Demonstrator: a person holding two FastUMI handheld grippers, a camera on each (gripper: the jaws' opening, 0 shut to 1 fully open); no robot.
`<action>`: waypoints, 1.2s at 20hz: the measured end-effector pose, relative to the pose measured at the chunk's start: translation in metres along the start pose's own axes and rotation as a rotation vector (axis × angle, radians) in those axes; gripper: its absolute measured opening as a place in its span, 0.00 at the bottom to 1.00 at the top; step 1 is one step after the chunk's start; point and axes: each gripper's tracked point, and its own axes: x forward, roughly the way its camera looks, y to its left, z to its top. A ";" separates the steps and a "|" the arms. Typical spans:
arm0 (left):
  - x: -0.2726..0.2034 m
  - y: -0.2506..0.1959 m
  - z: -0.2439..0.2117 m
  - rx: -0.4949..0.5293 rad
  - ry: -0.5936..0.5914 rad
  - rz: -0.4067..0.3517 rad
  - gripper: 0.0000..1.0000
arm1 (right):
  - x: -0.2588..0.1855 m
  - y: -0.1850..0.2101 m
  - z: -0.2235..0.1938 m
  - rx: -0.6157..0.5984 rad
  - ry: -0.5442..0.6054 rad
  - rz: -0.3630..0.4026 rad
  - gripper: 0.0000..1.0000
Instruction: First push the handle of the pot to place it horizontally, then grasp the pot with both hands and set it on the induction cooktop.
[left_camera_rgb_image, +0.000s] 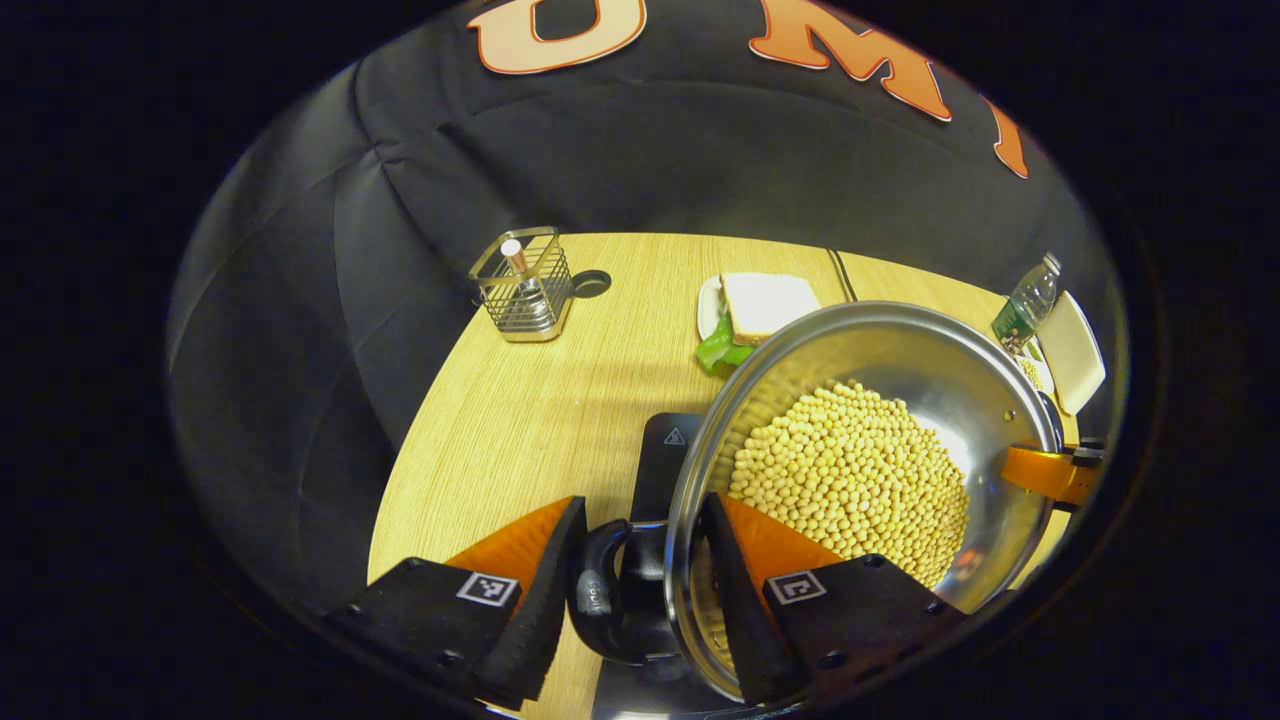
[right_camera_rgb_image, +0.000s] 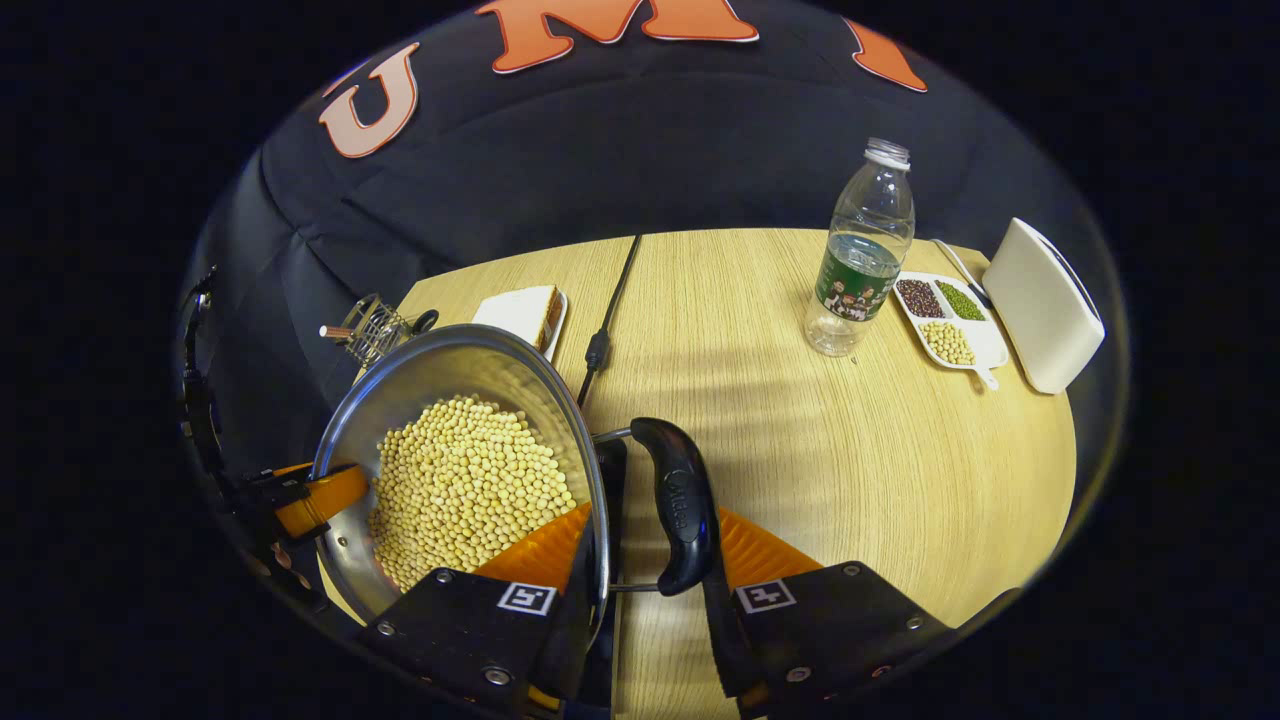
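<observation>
Left gripper (left_camera_rgb_image: 630, 590): in the left gripper view we see its fingers set either side of the pot's near edge, one outside by the black side handle (left_camera_rgb_image: 605, 600), one inside over the beans; the handle sits in the gap, and we cannot tell whether both fingers press on it.
Pot (left_camera_rgb_image: 930, 360): a steel pan, tilted in this view, part full of yellow soybeans (left_camera_rgb_image: 850, 480); it sits over the dark induction cooktop (left_camera_rgb_image: 665, 450), whose corner shows beneath the rim.
Right gripper, seen from the left (left_camera_rgb_image: 1050, 472): at the pot's far rim, one finger lying on the rim.
Left gripper, seen from the right (right_camera_rgb_image: 310, 500): at the far-left rim of the pot (right_camera_rgb_image: 450, 360) in the right gripper view.
Right gripper (right_camera_rgb_image: 640, 565): its fingers straddle the rim and the other black handle (right_camera_rgb_image: 680, 505), one finger inside the pot against the soybeans (right_camera_rgb_image: 460, 490), one outside the handle; a gap shows beside the handle, so we cannot tell if the grip is clenched.
Worktop (right_camera_rgb_image: 800, 450): pale wood.
Wire holder (left_camera_rgb_image: 525, 285): far left on the worktop (left_camera_rgb_image: 500, 420), well apart from the pot.
Sandwich plate (left_camera_rgb_image: 760, 305): just behind the pot.
Cable (right_camera_rgb_image: 605, 320): runs from the back edge toward the cooktop.
Water bottle (right_camera_rgb_image: 862, 250): upright, right of centre.
Divided dish (right_camera_rgb_image: 945, 320): just beside the bottle, holding dark, green and yellow beans.
White box (right_camera_rgb_image: 1045, 305): at the far right, next to the dish.
</observation>
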 end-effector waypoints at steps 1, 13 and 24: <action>-0.003 0.000 0.004 0.000 -0.007 0.021 0.79 | -0.001 0.001 -0.004 -0.012 0.002 0.005 0.54; -0.127 -0.065 0.093 0.025 -0.393 0.097 0.96 | -0.128 -0.071 0.073 -0.140 -0.444 -0.018 0.89; -0.311 -0.160 0.191 -0.070 -0.811 -0.056 0.96 | -0.308 -0.173 0.138 -0.031 -0.855 -0.077 0.93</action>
